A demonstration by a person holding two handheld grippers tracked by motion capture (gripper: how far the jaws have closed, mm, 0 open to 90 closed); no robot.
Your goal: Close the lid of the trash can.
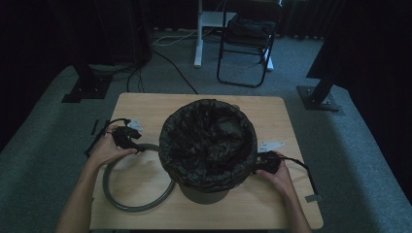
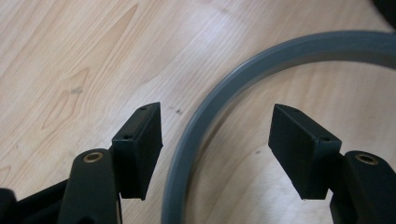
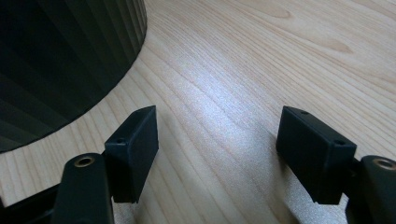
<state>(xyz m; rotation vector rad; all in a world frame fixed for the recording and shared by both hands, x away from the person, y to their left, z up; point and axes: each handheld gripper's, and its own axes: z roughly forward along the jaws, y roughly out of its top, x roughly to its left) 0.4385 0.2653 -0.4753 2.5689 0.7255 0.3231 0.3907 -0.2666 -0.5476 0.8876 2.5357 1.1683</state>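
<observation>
Ring (image 1: 138, 206) of grey plastic lies flat on my wooden table (image 1: 272, 111), left of the bin (image 1: 208, 145), its right edge tucked beneath the bin's bulging black bag (image 1: 209, 131) so that part of the hoop is hidden. Being round, it has no long axis; it simply lies level, its opening facing up. From above, the dim light makes my tools hard to read. My left gripper (image 1: 127, 137) sits at the ring's upper left arc; my right gripper (image 1: 268, 162) rests low beside the bin's right flank, near a pale tag (image 1: 271, 145) on the tabletop.

My left gripper (image 2: 215, 140) view settles what the high view cannot: the jaws stand spread, one outside the hoop (image 2: 196, 130) and one inside, with clear gaps on both sides, gripping nothing. The ring's curve runs off the frame's bottom and right.

My right gripper (image 3: 217, 144) view shows its jaws spread over bare wood, empty, with the bin's ribbed dark wall (image 3: 60, 60) at upper left, cut off by the frame.
</observation>
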